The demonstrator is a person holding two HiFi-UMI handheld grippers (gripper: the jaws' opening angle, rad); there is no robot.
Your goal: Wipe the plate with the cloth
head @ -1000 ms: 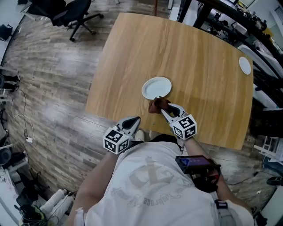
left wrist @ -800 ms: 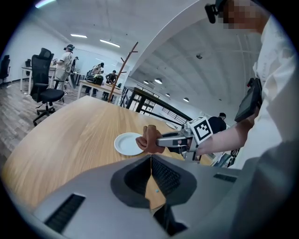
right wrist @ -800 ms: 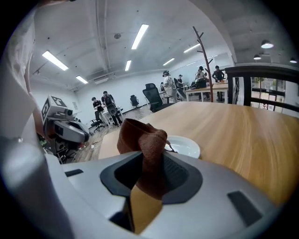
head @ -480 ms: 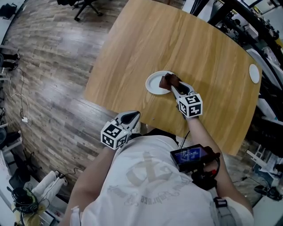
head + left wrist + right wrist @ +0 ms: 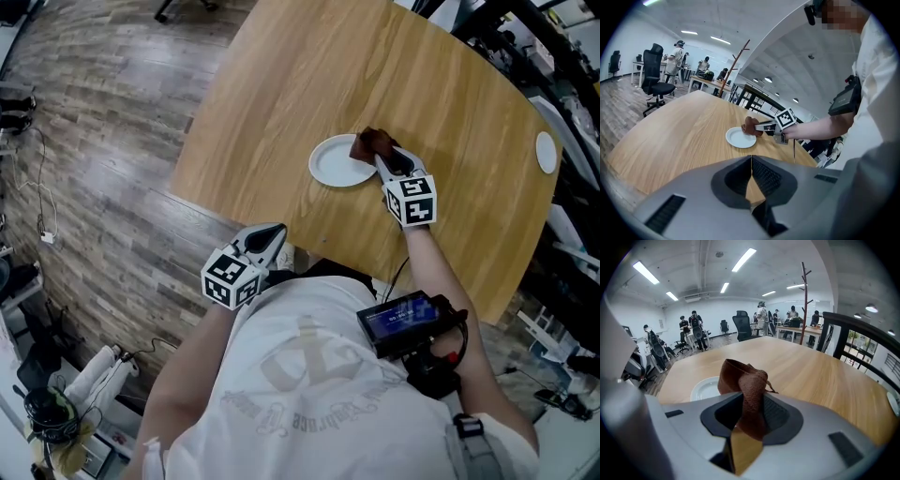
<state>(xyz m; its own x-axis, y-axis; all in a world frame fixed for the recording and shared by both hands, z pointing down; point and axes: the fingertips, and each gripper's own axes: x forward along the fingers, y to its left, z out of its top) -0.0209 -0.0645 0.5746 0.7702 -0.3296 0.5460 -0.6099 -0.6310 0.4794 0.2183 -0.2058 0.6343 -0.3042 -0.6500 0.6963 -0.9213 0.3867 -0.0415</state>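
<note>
A small white plate (image 5: 337,161) lies on the round wooden table (image 5: 281,84), near its front edge. My right gripper (image 5: 379,156) is shut on a brown cloth (image 5: 371,143), which hangs bunched at the plate's right rim. In the right gripper view the brown cloth (image 5: 746,390) is pinched between the jaws, with the plate (image 5: 704,389) low to its left. My left gripper (image 5: 271,235) is held off the table's front edge, near my body, jaws shut and empty. Its own view shows the plate (image 5: 739,138) and cloth (image 5: 751,126) ahead.
A second small white plate (image 5: 547,152) sits at the table's far right edge. Wood-plank floor lies to the left, with cables (image 5: 42,187). Black desk frames (image 5: 525,37) crowd the far right. Office chairs (image 5: 655,82) and several people stand in the background.
My right gripper has carried the cloth forward from the table's front edge, past the plate's near side, to the plate's right rim. The left gripper stayed near my body.
</note>
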